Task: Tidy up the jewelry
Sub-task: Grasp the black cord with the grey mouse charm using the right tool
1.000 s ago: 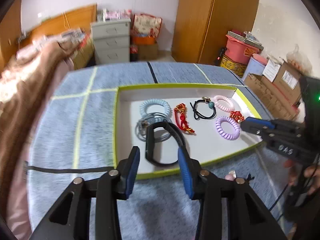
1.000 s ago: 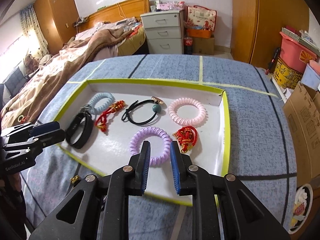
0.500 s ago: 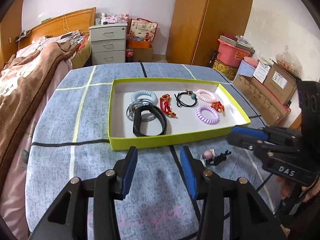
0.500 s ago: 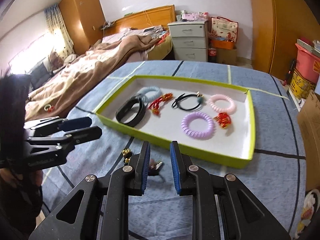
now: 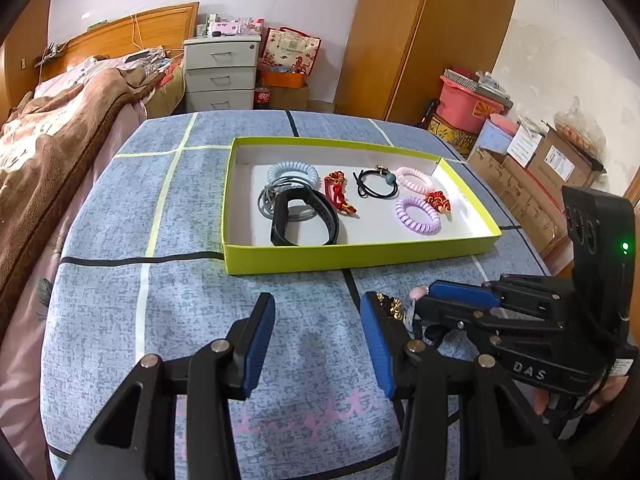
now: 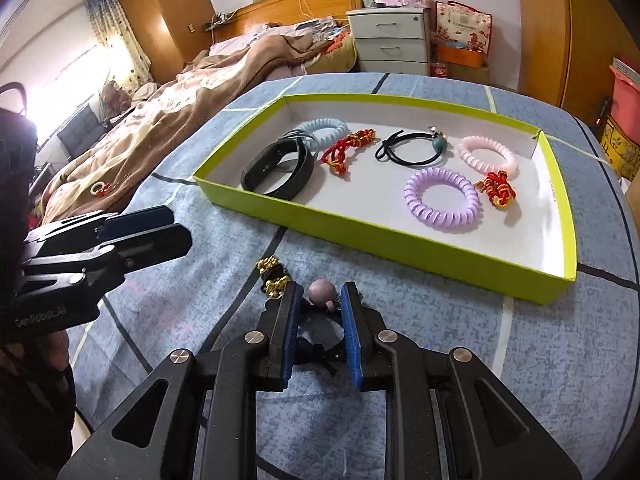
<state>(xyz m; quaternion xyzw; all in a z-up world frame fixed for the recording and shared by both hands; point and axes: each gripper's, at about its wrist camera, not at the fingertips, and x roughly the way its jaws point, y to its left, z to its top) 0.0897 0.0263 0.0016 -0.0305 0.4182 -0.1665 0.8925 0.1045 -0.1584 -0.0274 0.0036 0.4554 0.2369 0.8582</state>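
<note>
The step in hand looks like picking up the black hair tie with the pink bead [image 6: 321, 291], which lies on the blue cloth of the table [image 6: 560, 360] just outside the tray's near edge, touching a gold-beaded piece [image 6: 272, 274] on its left. The right gripper [image 6: 320, 340] hangs low over it, jaws partly apart and unclenched, with the bead and black loop between the blue pads but not pressed. To do it well, it should sink until the pads straddle the cord, not the round bead, which would likely slip, then close without catching the gold piece. The left gripper [image 5: 318, 346] waits over bare cloth, released and empty. The green tray [image 6: 400, 236] already holds seven or so pieces; its near right corner is free.
</note>
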